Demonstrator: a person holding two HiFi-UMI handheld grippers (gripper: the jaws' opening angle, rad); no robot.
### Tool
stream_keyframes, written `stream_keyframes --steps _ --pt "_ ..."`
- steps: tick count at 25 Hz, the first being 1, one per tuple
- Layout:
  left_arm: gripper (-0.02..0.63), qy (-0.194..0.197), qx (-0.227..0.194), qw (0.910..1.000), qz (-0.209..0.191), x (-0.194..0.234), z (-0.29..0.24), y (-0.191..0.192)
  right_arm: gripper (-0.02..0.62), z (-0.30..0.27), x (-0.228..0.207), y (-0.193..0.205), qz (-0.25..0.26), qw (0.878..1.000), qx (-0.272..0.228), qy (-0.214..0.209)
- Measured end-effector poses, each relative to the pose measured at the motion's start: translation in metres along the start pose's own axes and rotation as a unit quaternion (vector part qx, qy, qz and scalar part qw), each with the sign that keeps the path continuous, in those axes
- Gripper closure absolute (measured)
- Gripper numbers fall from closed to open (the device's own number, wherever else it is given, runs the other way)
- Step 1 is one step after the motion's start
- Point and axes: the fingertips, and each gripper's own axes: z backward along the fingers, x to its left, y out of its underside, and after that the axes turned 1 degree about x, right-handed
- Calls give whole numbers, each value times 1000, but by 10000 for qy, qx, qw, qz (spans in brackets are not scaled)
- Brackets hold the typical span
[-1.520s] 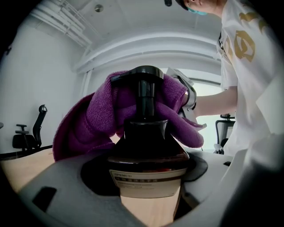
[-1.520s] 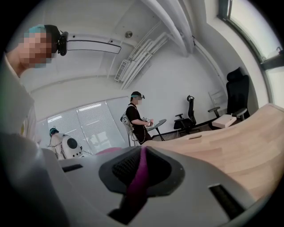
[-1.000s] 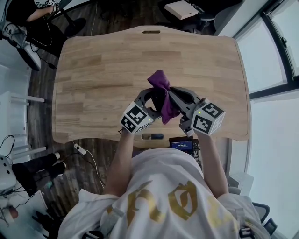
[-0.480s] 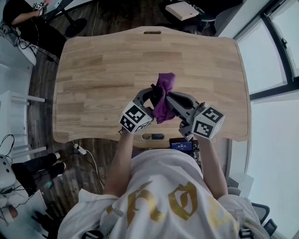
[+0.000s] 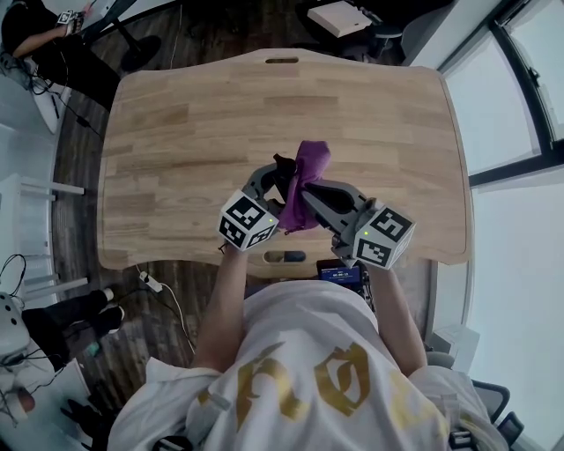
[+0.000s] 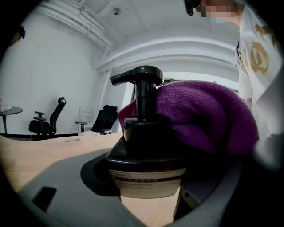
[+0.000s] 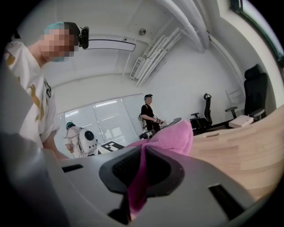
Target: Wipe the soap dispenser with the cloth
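Note:
A dark soap dispenser (image 6: 144,146) with a black pump head and a pale label stands between the grey jaws of my left gripper (image 6: 146,181), which is shut on it. In the head view the dispenser (image 5: 282,167) is held above the near half of the wooden table (image 5: 176,132). The purple cloth (image 6: 204,115) presses against the dispenser's right side, by the pump neck. My right gripper (image 7: 142,170) is shut on the cloth (image 7: 171,137), a fold pinched between its dark pads. In the head view the right gripper (image 5: 308,189) sits close to the right of the left gripper (image 5: 269,181), with the cloth (image 5: 307,167) between them.
The table's near edge runs just under both hands. A person sits beyond the table's far left corner (image 5: 35,26). A white box (image 5: 342,16) lies on the floor past the far edge. Office chairs (image 6: 46,119) and two standing people (image 7: 148,113) are in the background.
Both grippers have drifted a little to the left in the head view. The cloth, which hung down in front, now sits bunched higher against the dispenser.

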Motion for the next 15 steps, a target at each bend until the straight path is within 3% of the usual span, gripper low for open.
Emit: stream_keyframes --steps 15 --pt "247 444 -87 9987 -252 -29 -9 -20 563 22 -53 -18 -285 9954 -538 745"
